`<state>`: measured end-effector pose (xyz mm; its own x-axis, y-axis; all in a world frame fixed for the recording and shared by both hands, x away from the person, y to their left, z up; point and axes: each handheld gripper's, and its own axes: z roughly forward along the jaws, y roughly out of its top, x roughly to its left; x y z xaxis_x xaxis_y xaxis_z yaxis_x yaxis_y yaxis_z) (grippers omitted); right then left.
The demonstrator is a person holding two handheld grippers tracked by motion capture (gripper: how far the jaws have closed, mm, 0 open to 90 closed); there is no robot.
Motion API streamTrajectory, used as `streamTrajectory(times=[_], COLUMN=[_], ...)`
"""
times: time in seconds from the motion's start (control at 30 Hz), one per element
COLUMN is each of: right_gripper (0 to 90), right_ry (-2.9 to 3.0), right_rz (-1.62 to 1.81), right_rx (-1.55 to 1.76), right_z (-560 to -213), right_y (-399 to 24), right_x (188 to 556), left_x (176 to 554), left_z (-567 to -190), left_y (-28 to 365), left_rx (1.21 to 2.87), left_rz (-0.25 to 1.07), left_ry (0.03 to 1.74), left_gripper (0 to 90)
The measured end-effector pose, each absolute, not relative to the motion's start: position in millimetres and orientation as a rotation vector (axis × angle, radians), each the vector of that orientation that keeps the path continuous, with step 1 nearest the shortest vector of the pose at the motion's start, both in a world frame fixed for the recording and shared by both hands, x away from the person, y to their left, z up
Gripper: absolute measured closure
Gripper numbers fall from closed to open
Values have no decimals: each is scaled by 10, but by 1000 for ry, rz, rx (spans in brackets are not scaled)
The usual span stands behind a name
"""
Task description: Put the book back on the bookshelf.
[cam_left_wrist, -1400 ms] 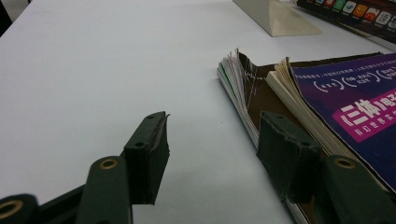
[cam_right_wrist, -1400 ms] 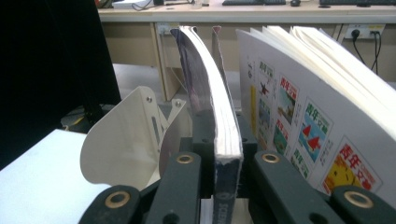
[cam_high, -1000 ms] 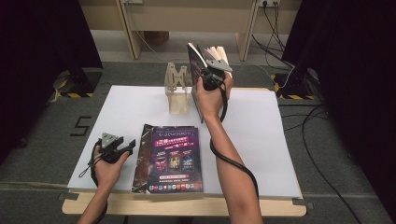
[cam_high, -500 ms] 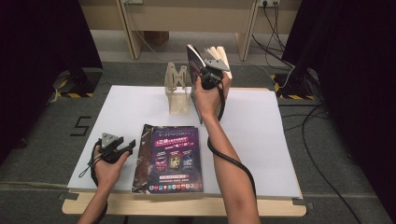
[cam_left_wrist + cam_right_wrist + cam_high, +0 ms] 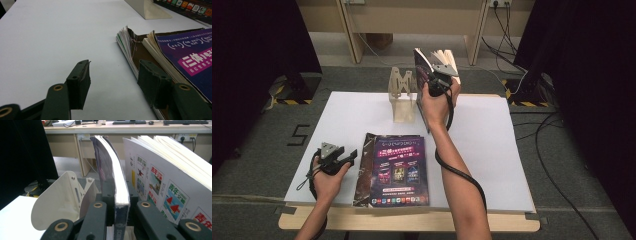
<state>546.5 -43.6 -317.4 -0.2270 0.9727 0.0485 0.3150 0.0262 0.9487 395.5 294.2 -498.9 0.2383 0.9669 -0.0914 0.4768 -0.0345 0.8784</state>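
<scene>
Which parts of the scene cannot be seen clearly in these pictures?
- Cover of the held magazine: right gripper view, seen edge-on, with the right gripper clamped across its lower part.
- Small print on the flat magazine: high view, too small to read.
- Same magazine's cover: left gripper view, cut off by the right edge.
- Base of the white rack: high view, partly behind the held magazine.

Left hand-held gripper [image 5: 343,159]: black body, grey three-cornered plate on top, black cable looping off its rear. Jaws dark green-black, flat block pads [image 5: 80,82] with small holes, brass-coloured rivets at the link pivots behind them. Right hand-held gripper [image 5: 435,82]: same build, grey plate on top, black cable trailing back under the forearm. Both forearms bare, no sleeves visible.
</scene>
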Motion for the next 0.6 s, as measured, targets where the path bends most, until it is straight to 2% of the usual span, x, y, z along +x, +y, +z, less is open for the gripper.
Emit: streamTrajectory(times=[0.6], right_gripper=[735], right_ry=[1614], right_rz=[1218], right_rx=[1327], right_z=[-3129], right_y=[-491], right_x=[5320], left_x=[3955], left_z=[-4989], left_y=[2937], left_rx=[1650], left_rz=[717], left_ry=[1365], left_gripper=[422])
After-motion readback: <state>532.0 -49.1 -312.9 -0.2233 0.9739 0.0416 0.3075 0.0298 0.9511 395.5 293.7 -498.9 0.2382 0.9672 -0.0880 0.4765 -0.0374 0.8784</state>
